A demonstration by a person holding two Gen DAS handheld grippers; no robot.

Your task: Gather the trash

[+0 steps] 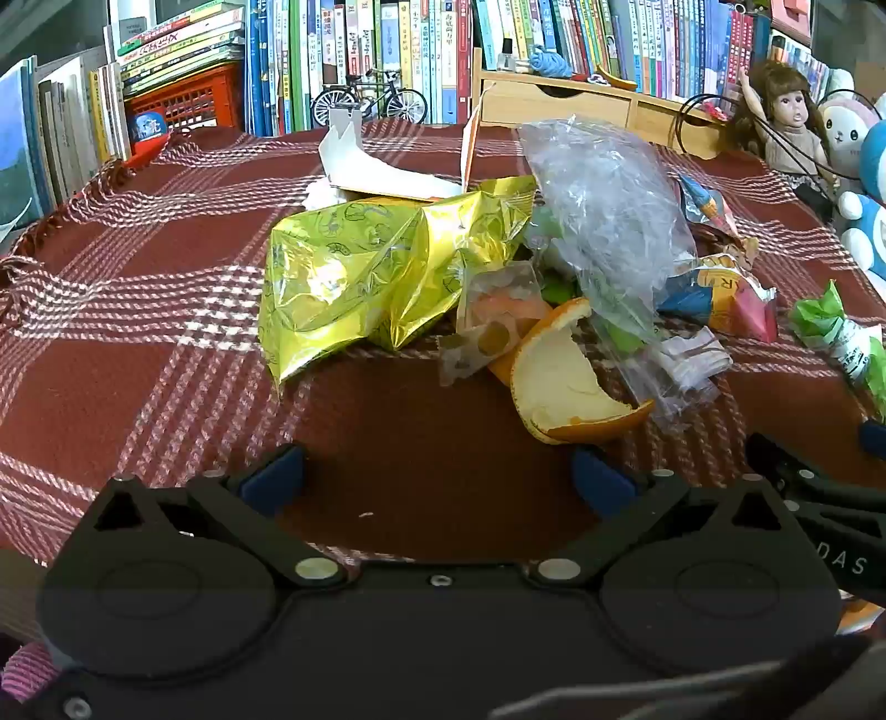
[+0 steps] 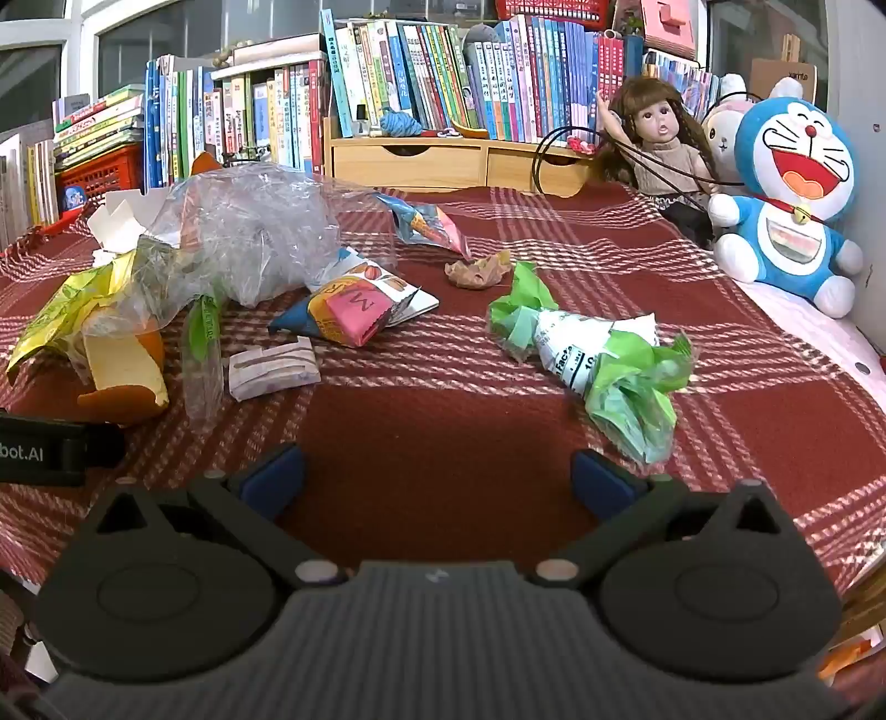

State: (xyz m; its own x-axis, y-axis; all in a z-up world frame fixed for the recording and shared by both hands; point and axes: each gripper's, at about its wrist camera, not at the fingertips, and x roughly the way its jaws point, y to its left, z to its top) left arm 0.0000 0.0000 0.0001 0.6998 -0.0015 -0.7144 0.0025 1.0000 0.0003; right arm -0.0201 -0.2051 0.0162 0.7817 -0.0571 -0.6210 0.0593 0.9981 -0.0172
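a: left wrist view, what's there?
b: red plaid cloth point(image 1: 138, 387), trash heaped mid-table: clear bag point(image 1: 609, 210), gold wrapper point(image 1: 354, 277), orange peel point(image 1: 559, 382).
a: grippers?
b: left gripper point(image 1: 437, 479), right gripper point(image 2: 437, 479), both spread wide, holding nothing.

Cloth: a red and white plaid tablecloth point(image 2: 554, 421) covers the surface.
Books: rows of upright books point(image 2: 487, 77) line the back, with a flat stack point(image 1: 177, 44) above a red crate point(image 1: 188, 102).
Organizer: a wooden drawer unit point(image 2: 443, 160) stands before the books.
Model: a small bicycle point(image 1: 370, 102) beside the crate.
Toys: a doll point(image 2: 659, 138), a blue cat plush point(image 2: 792, 205) near it, and a white plush point(image 2: 725, 133) between them, behind.
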